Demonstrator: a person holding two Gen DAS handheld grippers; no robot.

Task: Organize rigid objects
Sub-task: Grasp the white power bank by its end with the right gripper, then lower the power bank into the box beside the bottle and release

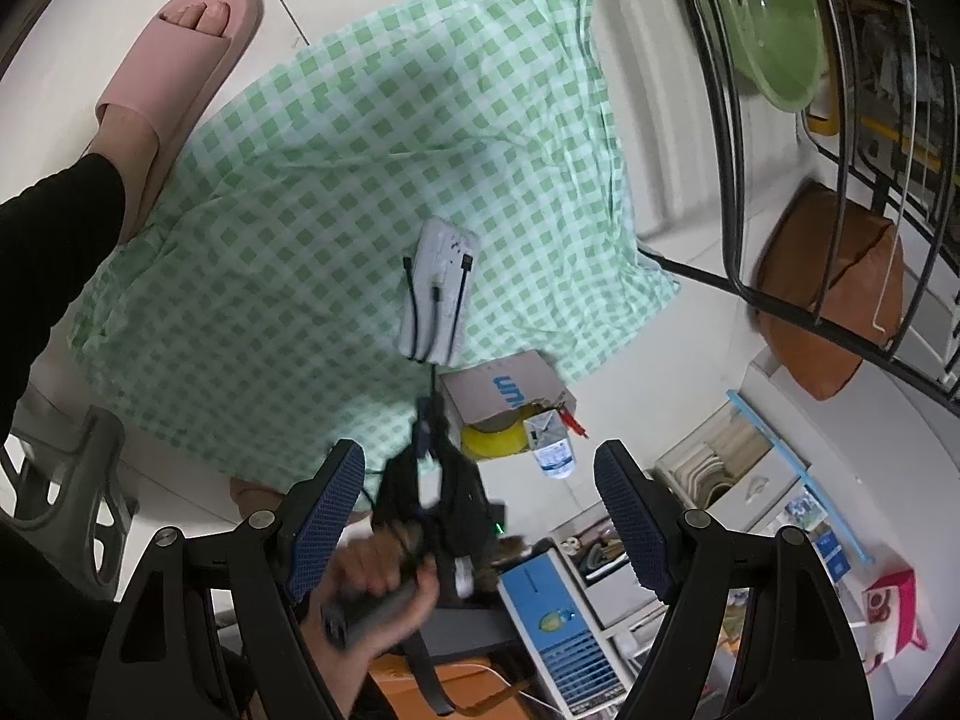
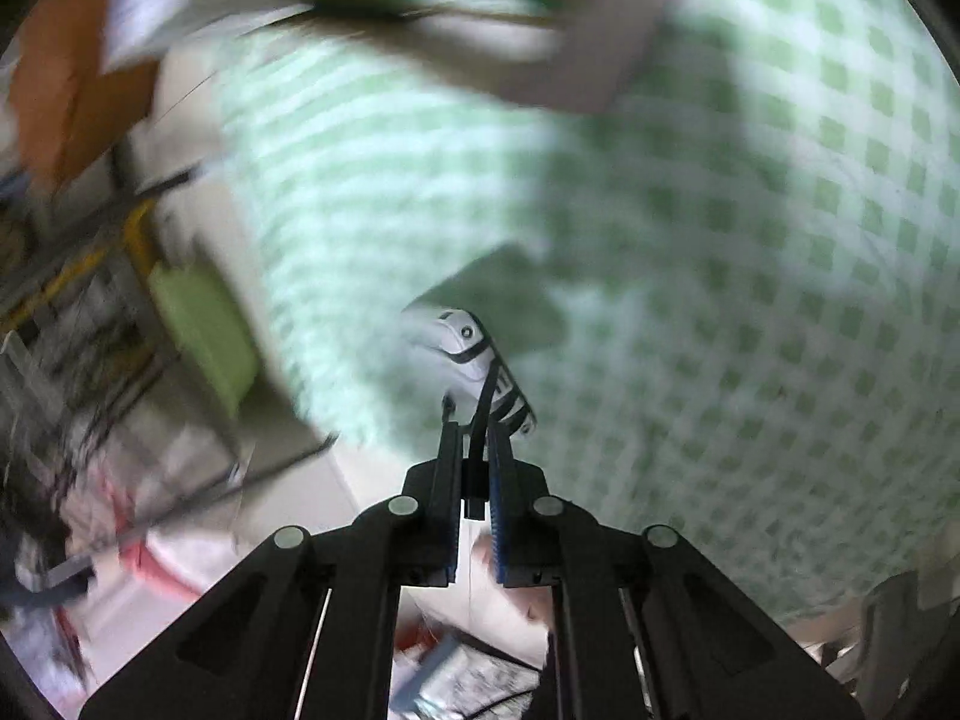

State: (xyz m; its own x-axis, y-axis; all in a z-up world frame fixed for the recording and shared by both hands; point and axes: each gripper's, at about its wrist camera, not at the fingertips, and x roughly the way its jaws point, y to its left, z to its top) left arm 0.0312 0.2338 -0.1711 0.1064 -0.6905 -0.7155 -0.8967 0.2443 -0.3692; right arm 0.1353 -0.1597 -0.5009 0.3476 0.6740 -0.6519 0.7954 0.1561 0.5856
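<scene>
One white rectangular power bank with black cables hangs over your green-checked cloth. Your right gripper is clamped on its cable. Your left gripper, jaws wide, holds nothing. One cardboard box lies at five o'clock.

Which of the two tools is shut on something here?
The right tool: its pads pinch the black cable of the white power bank. The left tool is spread wide, holding nothing.
</scene>
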